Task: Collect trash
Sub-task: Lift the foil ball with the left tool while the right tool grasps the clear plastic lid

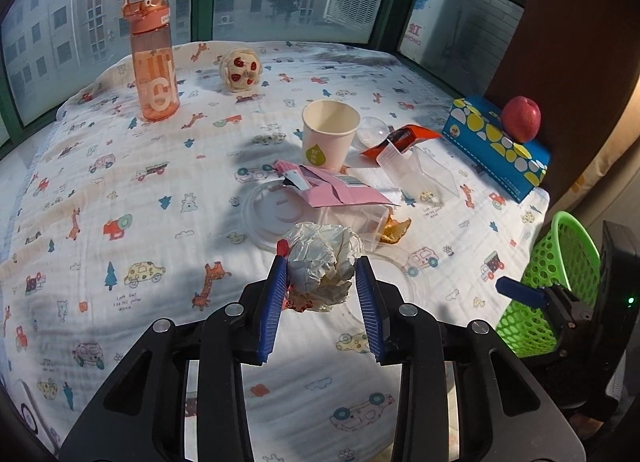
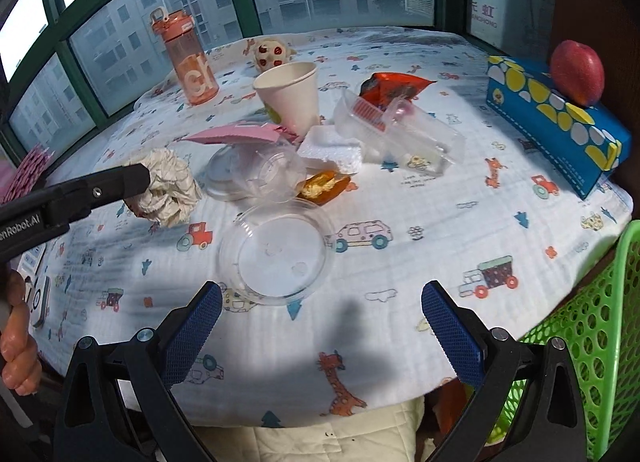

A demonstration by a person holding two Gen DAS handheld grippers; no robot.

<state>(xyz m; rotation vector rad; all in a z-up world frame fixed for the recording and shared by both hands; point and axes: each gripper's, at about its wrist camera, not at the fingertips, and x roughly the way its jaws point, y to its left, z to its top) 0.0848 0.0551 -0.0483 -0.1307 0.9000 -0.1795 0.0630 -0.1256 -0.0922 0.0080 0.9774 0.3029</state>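
Observation:
My left gripper (image 1: 322,272) is shut on a crumpled paper ball (image 1: 324,262), held just above the cloth-covered table; the ball also shows in the right wrist view (image 2: 170,186) with the left arm beside it. My right gripper (image 2: 322,302) is open and empty near the table's front edge, just short of a clear plastic lid (image 2: 278,248). A green mesh basket (image 2: 596,330) stands at the table's right edge; it also shows in the left wrist view (image 1: 560,266). More trash lies mid-table: paper cup (image 2: 290,96), pink wrapper (image 2: 236,136), orange wrapper (image 2: 394,88), clear containers (image 2: 404,132), food scrap (image 2: 322,184).
An orange water bottle (image 2: 188,58) and a small plush toy (image 2: 270,52) stand at the back. A blue tissue box (image 2: 560,118) with a red apple (image 2: 576,72) on it sits at the right. Windows run behind the table.

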